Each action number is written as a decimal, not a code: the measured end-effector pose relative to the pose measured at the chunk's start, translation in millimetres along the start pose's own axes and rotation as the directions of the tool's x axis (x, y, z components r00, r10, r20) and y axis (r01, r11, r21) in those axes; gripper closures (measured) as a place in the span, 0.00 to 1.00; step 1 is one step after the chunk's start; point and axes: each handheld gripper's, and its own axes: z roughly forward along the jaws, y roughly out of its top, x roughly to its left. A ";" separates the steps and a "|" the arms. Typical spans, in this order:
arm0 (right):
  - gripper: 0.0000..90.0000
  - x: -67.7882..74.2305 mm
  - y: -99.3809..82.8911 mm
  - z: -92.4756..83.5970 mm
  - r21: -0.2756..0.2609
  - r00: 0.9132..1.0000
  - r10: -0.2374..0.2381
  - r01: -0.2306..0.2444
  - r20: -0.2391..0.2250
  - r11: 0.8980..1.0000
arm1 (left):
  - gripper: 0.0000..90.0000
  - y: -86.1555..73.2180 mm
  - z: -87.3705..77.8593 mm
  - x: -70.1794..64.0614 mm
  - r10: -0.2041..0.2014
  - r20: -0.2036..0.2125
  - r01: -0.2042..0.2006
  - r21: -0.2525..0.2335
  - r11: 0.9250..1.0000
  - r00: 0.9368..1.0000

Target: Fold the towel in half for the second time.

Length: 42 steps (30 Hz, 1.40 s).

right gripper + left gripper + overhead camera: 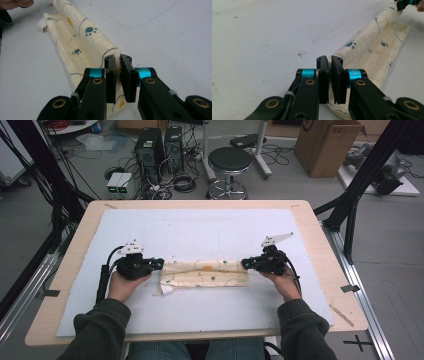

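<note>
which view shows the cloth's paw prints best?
Right gripper view: the cloth runs close along the frame, with teal paw prints sharp. Left gripper view shows a few smaller prints on the cloth. High view gives the whole folded cloth, prints mere specks.

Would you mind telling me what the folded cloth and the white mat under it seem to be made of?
Cloth: looks like soft woven or crinkled cotton, matte cream with teal paw prints; it folds limply and shows fine ribbing. Mat: probably a thin foam or paper-like sheet, matte white, with scuffs and faint marks; I cannot tell which.
</note>
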 end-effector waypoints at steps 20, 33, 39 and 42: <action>0.90 15.7 -23.5 0.4 0.044 0.999 -0.036 0.036 -0.009 0.998 | 0.93 -16.3 -4.5 -20.7 0.074 0.054 -0.079 0.097 0.992 0.996; 0.58 19.9 -24.0 -15.3 -0.008 0.999 -0.012 0.011 -0.042 1.000 | 0.54 -8.7 -18.3 -27.7 0.069 0.088 -0.076 0.082 0.994 0.994; 0.68 28.6 -2.4 -12.5 -0.018 0.998 -0.043 0.042 -0.037 0.999 | 0.54 8.1 -13.4 -32.0 0.076 0.112 -0.082 0.048 0.995 0.991; 0.82 33.7 7.7 -0.4 -0.001 0.997 -0.063 0.063 -0.045 0.998 | 0.70 14.3 -0.8 -36.4 0.098 0.125 -0.105 0.054 0.993 0.987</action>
